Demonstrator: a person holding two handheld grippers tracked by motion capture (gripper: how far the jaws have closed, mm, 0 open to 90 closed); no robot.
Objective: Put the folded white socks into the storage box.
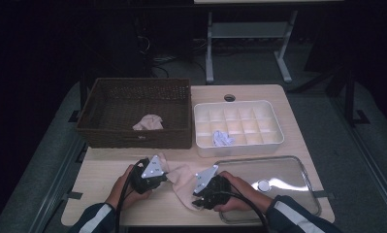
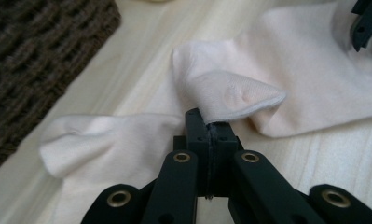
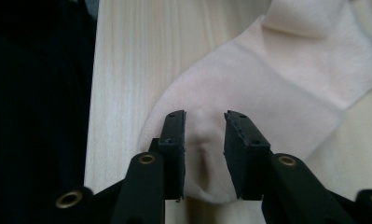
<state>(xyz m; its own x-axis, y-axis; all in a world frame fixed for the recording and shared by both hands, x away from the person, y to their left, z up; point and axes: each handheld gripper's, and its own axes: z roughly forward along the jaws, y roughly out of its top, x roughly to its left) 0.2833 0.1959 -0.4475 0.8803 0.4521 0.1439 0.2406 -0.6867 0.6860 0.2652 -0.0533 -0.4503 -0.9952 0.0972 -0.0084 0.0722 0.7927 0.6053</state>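
Note:
A pale pink sock [image 1: 179, 177] lies flat on the wooden table, between the two hand-held grippers. My left gripper [image 1: 163, 178] comes at it from the left. In the left gripper view the left gripper [image 2: 210, 126] is shut on a raised fold of the sock [image 2: 314, 70]. My right gripper [image 1: 195, 198] is at the sock's near right end. In the right gripper view the right gripper [image 3: 203, 123] rests on the sock [image 3: 277, 93] with its jaws apart; a small ridge of fabric rises between the pads without filling the gap.
A brown wicker basket [image 1: 137, 141] at the back left holds a pinkish cloth [image 1: 148, 122]. To its right, a white compartment tray [image 1: 239, 148] holds a crumpled white-and-blue item [image 1: 222, 139]. A clear lid [image 1: 278, 179] lies at the front right. The table's near edge is close to the right gripper.

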